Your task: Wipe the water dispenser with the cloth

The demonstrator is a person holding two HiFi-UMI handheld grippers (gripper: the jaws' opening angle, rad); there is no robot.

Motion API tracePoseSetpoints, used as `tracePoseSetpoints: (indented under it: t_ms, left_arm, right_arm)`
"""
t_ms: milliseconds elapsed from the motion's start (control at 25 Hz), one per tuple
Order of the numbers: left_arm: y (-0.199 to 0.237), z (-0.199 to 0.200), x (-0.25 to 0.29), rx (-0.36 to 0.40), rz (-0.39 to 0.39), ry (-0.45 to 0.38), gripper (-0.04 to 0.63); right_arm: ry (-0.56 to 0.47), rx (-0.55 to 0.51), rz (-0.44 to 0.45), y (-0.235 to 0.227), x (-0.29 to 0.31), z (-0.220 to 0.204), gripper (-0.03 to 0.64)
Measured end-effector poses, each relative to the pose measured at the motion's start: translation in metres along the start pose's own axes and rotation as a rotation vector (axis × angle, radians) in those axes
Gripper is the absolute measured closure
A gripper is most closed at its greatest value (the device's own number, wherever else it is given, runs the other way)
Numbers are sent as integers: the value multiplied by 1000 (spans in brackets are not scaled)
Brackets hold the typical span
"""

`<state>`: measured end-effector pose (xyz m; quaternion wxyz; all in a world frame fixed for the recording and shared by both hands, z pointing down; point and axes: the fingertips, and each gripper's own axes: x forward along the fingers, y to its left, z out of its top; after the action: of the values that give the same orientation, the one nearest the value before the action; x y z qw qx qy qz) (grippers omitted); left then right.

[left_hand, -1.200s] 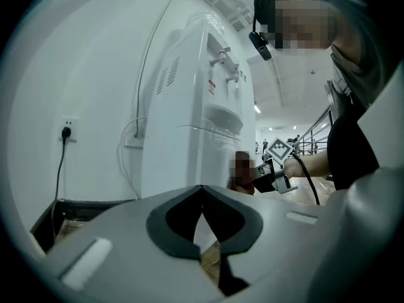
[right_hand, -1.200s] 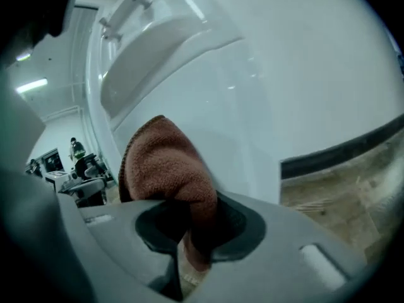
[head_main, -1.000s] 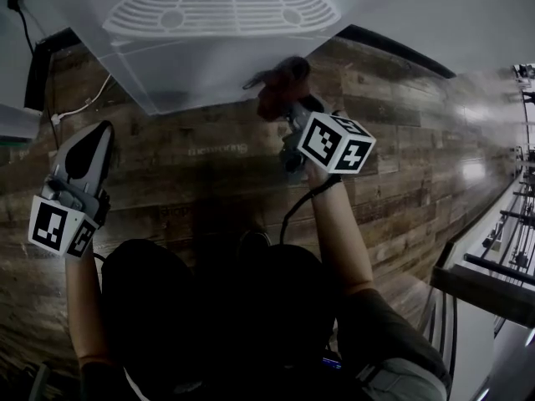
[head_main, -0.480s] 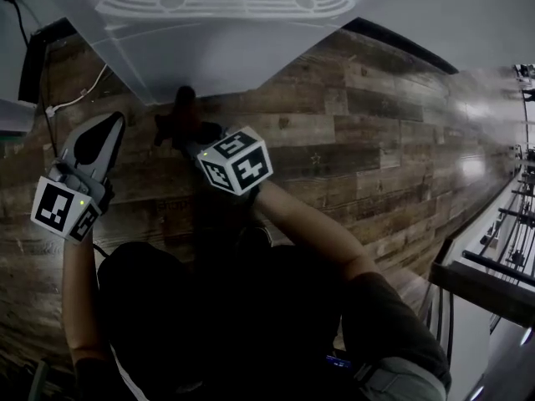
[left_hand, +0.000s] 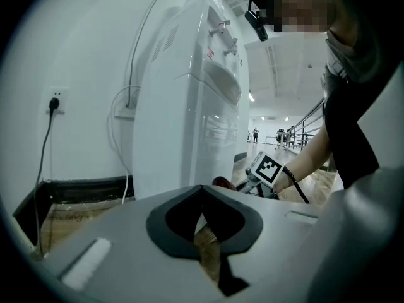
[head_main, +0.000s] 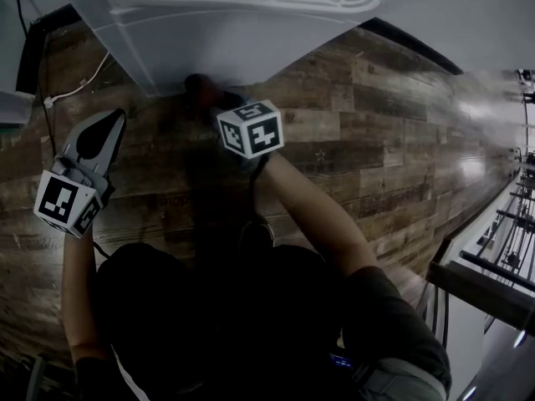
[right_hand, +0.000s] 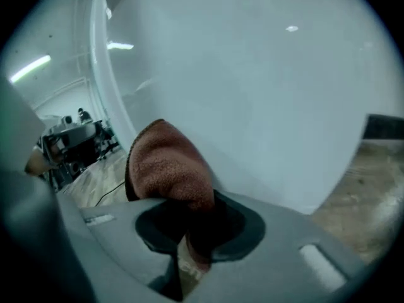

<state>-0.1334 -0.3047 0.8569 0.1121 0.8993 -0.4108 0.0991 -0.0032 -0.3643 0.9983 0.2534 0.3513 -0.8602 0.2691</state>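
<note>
The white water dispenser [head_main: 234, 23] stands on the wood floor, seen from above in the head view; its taps and front show in the left gripper view [left_hand: 196, 100]. My right gripper [head_main: 216, 100] is shut on a reddish-brown cloth [right_hand: 169, 168], which presses against the dispenser's smooth white lower wall [right_hand: 265, 87]. In the head view the cloth [head_main: 199, 85] looks dark, at the foot of the dispenser. My left gripper [head_main: 111, 119] hovers low at the left, a little away from the dispenser, with its jaws closed together [left_hand: 202, 192] and nothing in them.
A wall socket with a black plug [left_hand: 55, 102] and a white cable [head_main: 77, 100] sit to the left of the dispenser. Black skirting runs along the wall [left_hand: 82, 188]. Wood floor [head_main: 384, 149] stretches right to a metal railing [head_main: 493, 253].
My right gripper swept the cloth from the dispenser base's right part over to the left, then came back slightly up against the base. The left gripper has hardly moved.
</note>
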Motion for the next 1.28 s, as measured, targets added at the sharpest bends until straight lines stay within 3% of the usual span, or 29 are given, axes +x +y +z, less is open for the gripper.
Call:
tracePoseSetpoints:
  t_ms: [240,360,440,520,680,800,920,1040,1280]
  left_arm:
    - [-2,-11,11,-34,-10,-20,578]
    - [0,-15,14,-57,6,-40,578]
    - [-2,-14,13,-64,8,-37,578]
    - [-1,-17,9,-55,9,-33,578]
    - [9,-19,-8,-70,49,-40,578]
    - [15,-24,-21,-75,75,-53,578]
    - [17,-29,-32,-86,91,-58,578]
    - [23,-20,-40,-95,109,-60,578]
    - [22,45,-65,-161,171,-74,578]
  right_arm:
    - [-33,170,-293,-128,-67,-25,554]
    - [-14,180,-351,-153,-82,-38,555]
    - [-24,182,-278,-132,-79,-40,555]
    - [-28,181,-146,-85,-67,-42,555]
    - [72,86,114,26,-16,-51,555]
    - [133,37,232,84,24,-41,555]
    - [159,65,268,111,53,-23,555]
    - [165,103,220,109,61,-3,555]
    - [138,189,207,118,2,68,555]
